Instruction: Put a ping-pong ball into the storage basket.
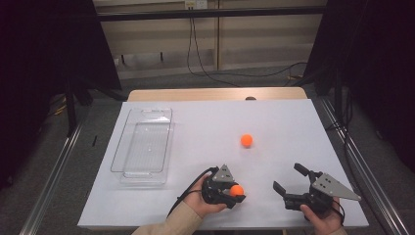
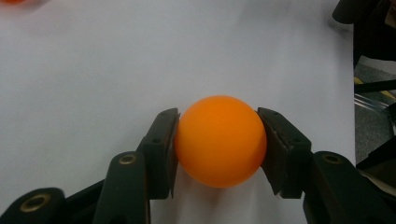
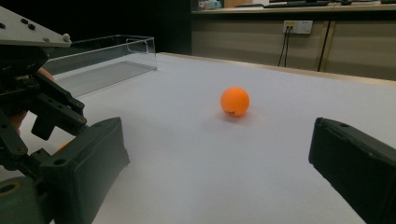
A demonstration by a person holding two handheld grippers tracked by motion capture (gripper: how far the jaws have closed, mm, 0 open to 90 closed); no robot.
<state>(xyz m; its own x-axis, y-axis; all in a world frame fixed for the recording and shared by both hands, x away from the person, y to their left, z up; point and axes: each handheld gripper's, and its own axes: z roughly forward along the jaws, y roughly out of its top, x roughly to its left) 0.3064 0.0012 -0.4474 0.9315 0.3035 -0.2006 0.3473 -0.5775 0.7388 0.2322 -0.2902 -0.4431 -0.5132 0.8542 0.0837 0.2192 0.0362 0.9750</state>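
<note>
— What do you have, starting at the left?

— I see a clear plastic tray (image 1: 142,147) lying well off to the left of my left gripper (image 1: 234,192). That gripper's jaws are clamped on an orange ball (image 2: 219,140); the pads press it from both sides, and it sits right at the fingertips, low over the white table sheet (image 1: 205,127).

— And the right one?

— My right gripper (image 1: 289,180) rests near the table's front edge with its jaws spread wide and nothing between them. A second orange ball (image 3: 235,101) lies loose on the sheet, ahead of those open fingers and well apart from them.
</note>
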